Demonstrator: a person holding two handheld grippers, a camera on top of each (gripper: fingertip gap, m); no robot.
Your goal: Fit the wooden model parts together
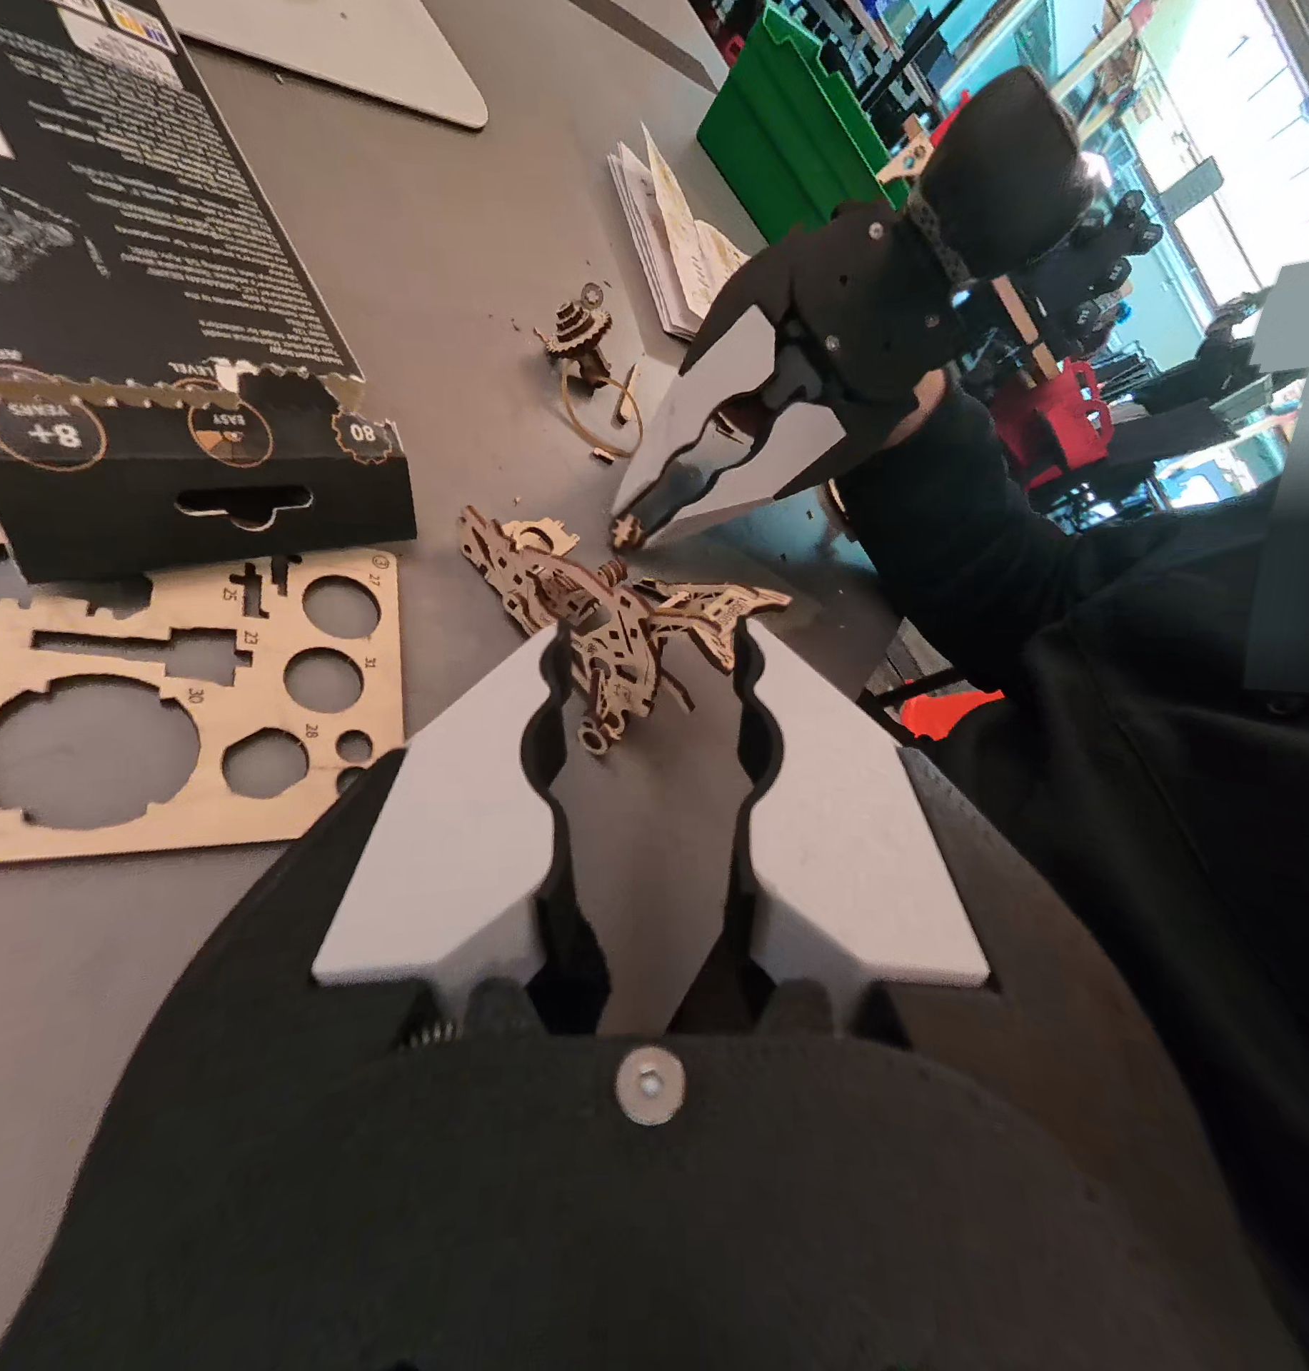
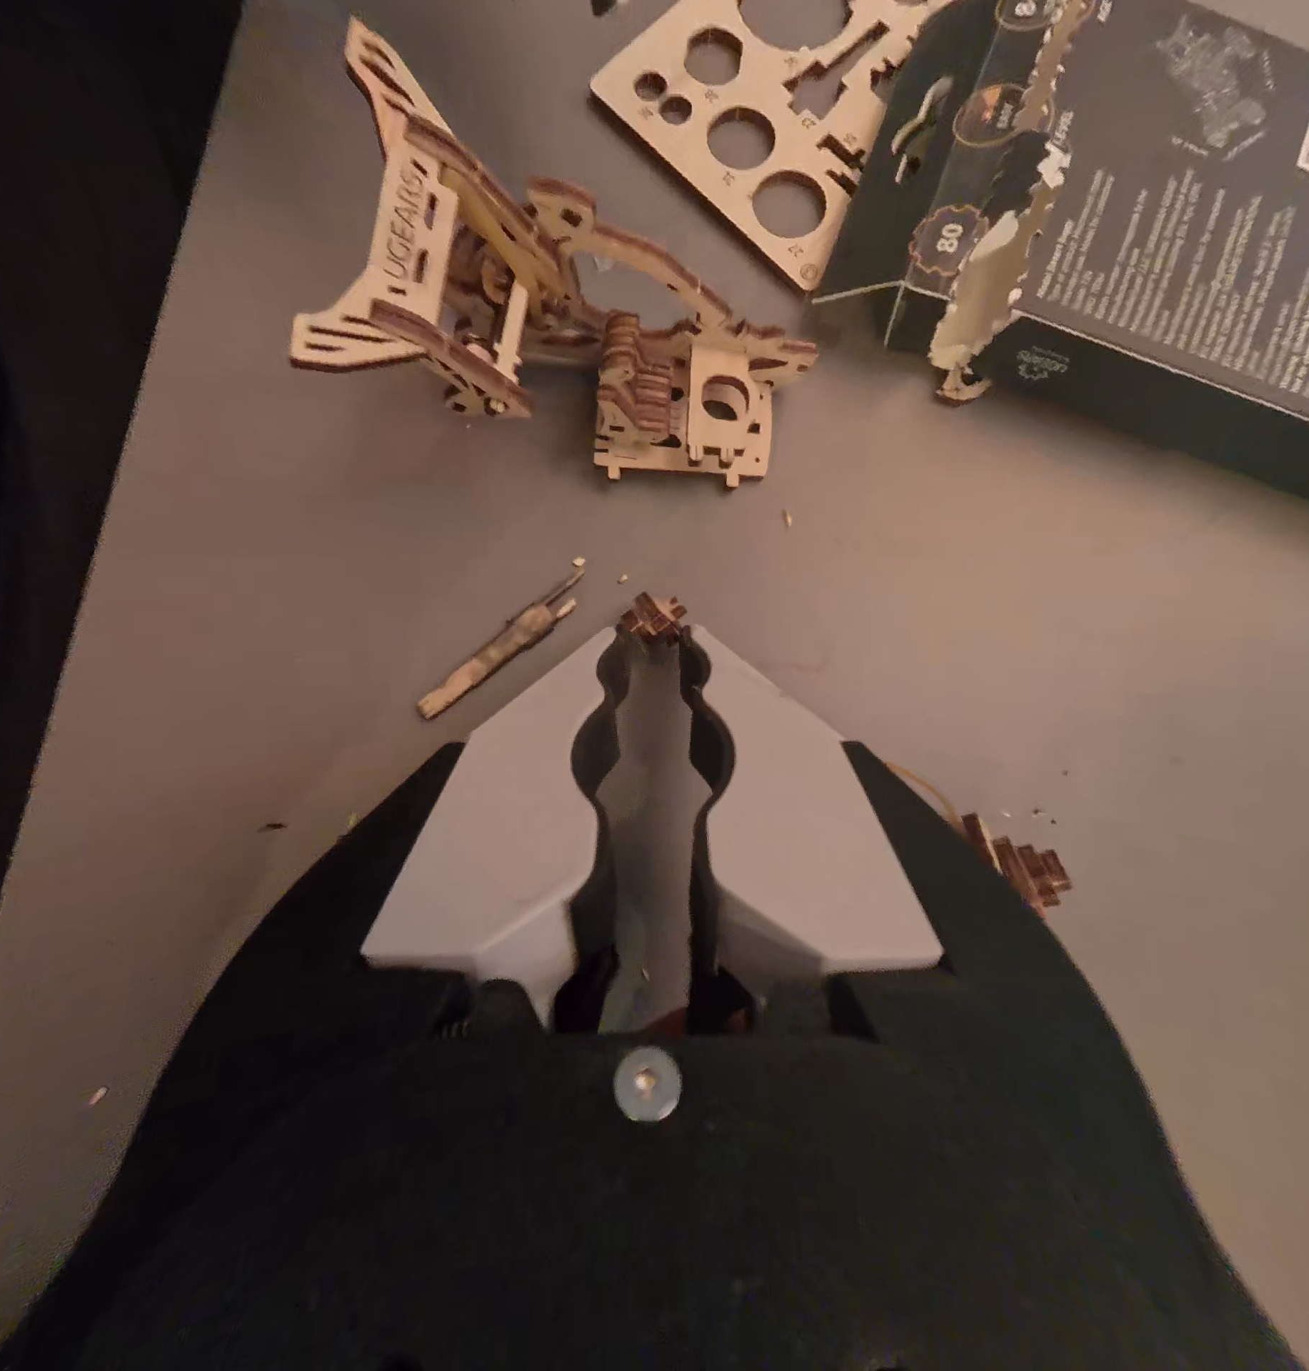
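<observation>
Right gripper (image 2: 653, 636) jaws clamped on a small cog piece (image 2: 651, 617), bare table (image 2: 933, 593) ahead of it. Wooden model (image 1: 621, 638) near the table edge, between the parted left gripper (image 1: 651, 645) jaws; box (image 1: 191, 475) crowds its left

pale tan wooden model (image 2: 532, 297), black printed box (image 1: 154, 311), grey table (image 2: 339, 593), green bin (image 1: 785, 126)

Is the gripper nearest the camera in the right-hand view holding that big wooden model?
No, the right gripper pinches only a small toothed wooden piece, while the wooden model lies apart on the table.
</observation>
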